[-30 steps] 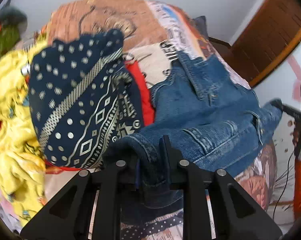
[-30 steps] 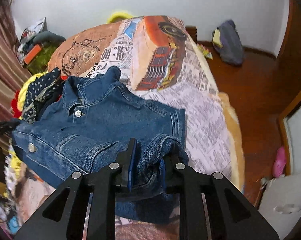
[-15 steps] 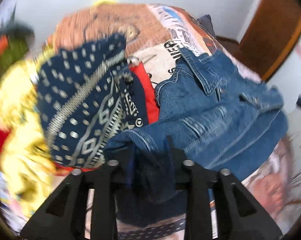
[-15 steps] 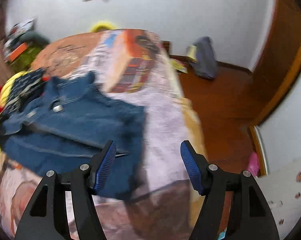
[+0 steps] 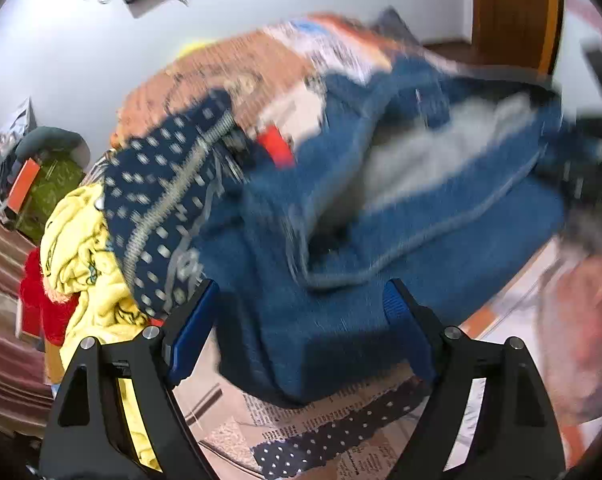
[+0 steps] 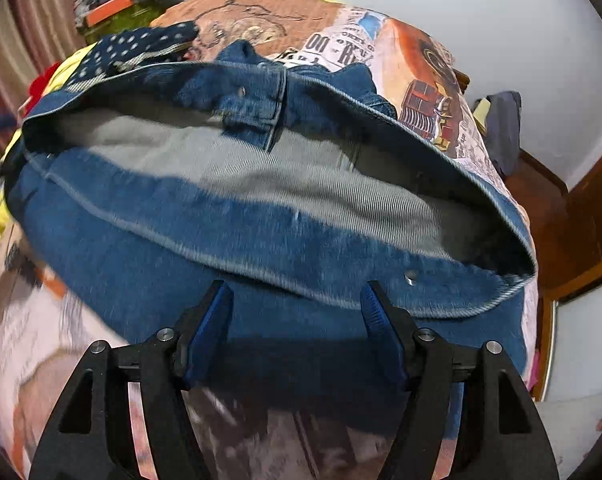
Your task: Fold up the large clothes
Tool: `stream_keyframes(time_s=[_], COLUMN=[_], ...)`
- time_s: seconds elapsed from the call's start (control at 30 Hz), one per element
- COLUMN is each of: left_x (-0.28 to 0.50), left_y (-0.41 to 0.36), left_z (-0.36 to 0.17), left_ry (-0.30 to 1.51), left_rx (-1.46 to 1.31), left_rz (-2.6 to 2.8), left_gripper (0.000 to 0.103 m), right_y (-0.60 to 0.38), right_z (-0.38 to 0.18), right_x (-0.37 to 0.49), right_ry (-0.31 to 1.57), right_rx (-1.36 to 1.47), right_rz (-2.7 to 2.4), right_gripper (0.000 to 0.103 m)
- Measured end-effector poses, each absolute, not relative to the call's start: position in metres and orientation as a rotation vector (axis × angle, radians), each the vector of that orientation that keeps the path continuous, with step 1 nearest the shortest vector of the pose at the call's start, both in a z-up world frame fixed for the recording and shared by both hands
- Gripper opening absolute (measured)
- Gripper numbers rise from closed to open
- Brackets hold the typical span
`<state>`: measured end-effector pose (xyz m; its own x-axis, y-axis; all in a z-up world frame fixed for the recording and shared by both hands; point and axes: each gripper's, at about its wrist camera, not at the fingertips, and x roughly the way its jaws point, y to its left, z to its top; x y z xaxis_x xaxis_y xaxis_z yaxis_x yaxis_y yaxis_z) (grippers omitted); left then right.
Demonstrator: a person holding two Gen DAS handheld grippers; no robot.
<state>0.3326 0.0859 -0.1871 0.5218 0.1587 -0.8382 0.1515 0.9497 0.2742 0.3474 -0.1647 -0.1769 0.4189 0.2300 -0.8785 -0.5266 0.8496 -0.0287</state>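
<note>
A blue denim jacket (image 5: 381,240) lies bunched on the bed, its hem gaping so the pale inside (image 6: 261,184) shows. My left gripper (image 5: 301,286) hangs over the jacket's near folded corner. Its jaws are opening, and the denim lies between the blue pads (image 5: 189,332) without being pressed. My right gripper (image 6: 296,285) stands open just above the jacket (image 6: 261,248) by its hem band, gripping nothing. The left wrist view is blurred by motion.
The bed cover (image 6: 401,52) has a newspaper and truck print. A navy patterned garment (image 5: 161,200), a yellow one (image 5: 81,248) and a red one (image 5: 41,304) are piled left of the jacket. On the right are wooden floor (image 6: 561,220), a dark bag (image 6: 501,128) and a door (image 5: 513,8).
Both grippers were shut on denim folds and have let go. The right opened first, swung off to the side and came back over the hem. The left has just spread its fingers.
</note>
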Motion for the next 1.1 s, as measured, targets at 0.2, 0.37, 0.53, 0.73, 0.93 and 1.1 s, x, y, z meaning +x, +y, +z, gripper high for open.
stream_keyframes(time_s=[0.2, 0.37, 0.53, 0.73, 0.93, 1.1], left_x=[0.36, 0.419, 0.464, 0.457, 0.431, 0.418], left_y=[0.078, 0.1, 0.148, 0.166, 0.141, 0.108], left_z=[-0.203, -0.19, -0.158, -0.126, -0.129, -0.153], left_ry=[0.966, 0.945, 0.932, 0.85, 0.878, 0.946], left_rx=[0.454, 0.381, 0.128, 0.073, 0.108, 0.046], left_rz=[0.096, 0.164, 0.244, 0.32, 0.16, -0.003], left_gripper=[0.085, 0.086, 0.086, 0.086, 0.086, 0.086], right_y=[-0.156, -0.157, -0.175, -0.196, -0.194, -0.171], right_z=[-0.173, -0.157, -0.129, -0.09, -0.106, -0.138], right_x=[0.39, 0.437, 0.466, 0.463, 0.439, 0.406], right_ry=[1.018, 0.99, 0.923, 0.806, 0.913, 1.006], right_rx=[-0.363, -0.292, -0.147, -0.016, -0.002, -0.073], right_rz=[0.405, 0.358, 0.272, 0.295, 0.426, 0.525], right_gripper=[0.065, 0.065, 0.065, 0.065, 0.065, 0.065])
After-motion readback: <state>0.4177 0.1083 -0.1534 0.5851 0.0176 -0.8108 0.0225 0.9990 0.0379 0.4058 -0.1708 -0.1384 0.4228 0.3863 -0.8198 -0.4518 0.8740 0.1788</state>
